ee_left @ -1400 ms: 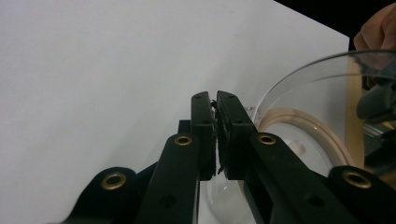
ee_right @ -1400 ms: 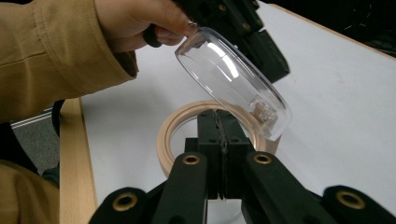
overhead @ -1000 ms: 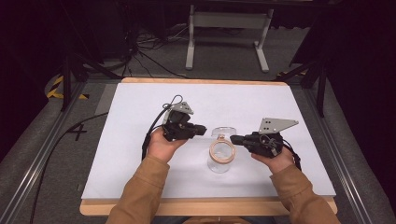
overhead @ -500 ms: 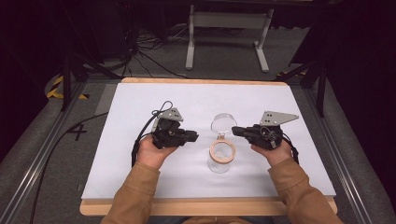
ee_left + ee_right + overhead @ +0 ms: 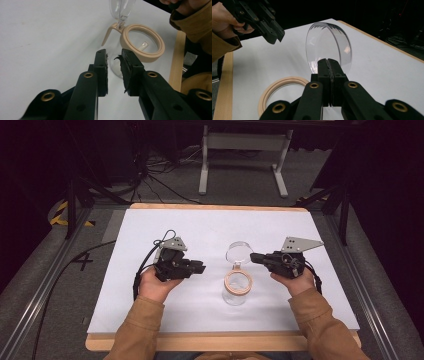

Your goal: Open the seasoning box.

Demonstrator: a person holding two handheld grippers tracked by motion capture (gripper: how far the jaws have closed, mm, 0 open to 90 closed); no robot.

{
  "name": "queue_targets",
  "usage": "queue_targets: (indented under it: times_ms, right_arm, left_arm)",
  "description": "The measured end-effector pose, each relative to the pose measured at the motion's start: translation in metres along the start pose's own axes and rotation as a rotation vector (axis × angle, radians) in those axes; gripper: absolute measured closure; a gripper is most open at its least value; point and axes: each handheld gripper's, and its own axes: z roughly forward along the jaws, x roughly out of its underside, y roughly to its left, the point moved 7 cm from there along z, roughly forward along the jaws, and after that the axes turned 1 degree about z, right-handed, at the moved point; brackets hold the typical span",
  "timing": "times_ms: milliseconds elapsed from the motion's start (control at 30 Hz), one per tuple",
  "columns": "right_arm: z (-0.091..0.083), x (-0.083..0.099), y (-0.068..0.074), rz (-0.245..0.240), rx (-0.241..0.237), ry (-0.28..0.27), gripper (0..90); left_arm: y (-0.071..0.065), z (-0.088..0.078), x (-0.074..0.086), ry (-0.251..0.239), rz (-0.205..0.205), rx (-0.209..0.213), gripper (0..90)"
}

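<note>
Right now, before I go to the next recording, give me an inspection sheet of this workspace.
Surface: white sheet over a wooden table, flat.
Job's things: glass jar with a beige rim, upright; its clear hinged lid swung open.
Clutter: nothing seen.
Grippers: right gripper has its jaws shut on the lid's edge. Left gripper stands apart from the jar; its jaws have just been opening, nothing between them.
Cables: black cable trails from the left gripper; more cables lie on the floor behind.
Surroundings: dark room, grey floor, a metal stand beyond the table.
</note>
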Motion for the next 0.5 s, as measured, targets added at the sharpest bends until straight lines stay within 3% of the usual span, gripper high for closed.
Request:
queue_targets:
  times_ms: [300,433,467,500]
  right_arm:
    - [-0.027,0.001,-0.02,0.015,0.043,-0.002,83.3]
    - [-0.038,0.001,-0.031,0.033,0.075,-0.013,78.2]
    - [-0.041,0.001,-0.033,0.036,0.085,-0.016,76.4]
    - [-0.043,0.001,-0.036,0.042,0.091,-0.018,74.5]
  left_arm:
    - [0.014,-0.02,0.008,0.007,0.005,-0.082,65.5]
    - [0.019,-0.028,0.011,-0.001,-0.022,-0.108,64.0]
    - [0.023,-0.03,0.012,0.002,-0.011,-0.116,63.4]
    - [0.024,-0.032,0.013,0.002,-0.036,-0.126,62.9]
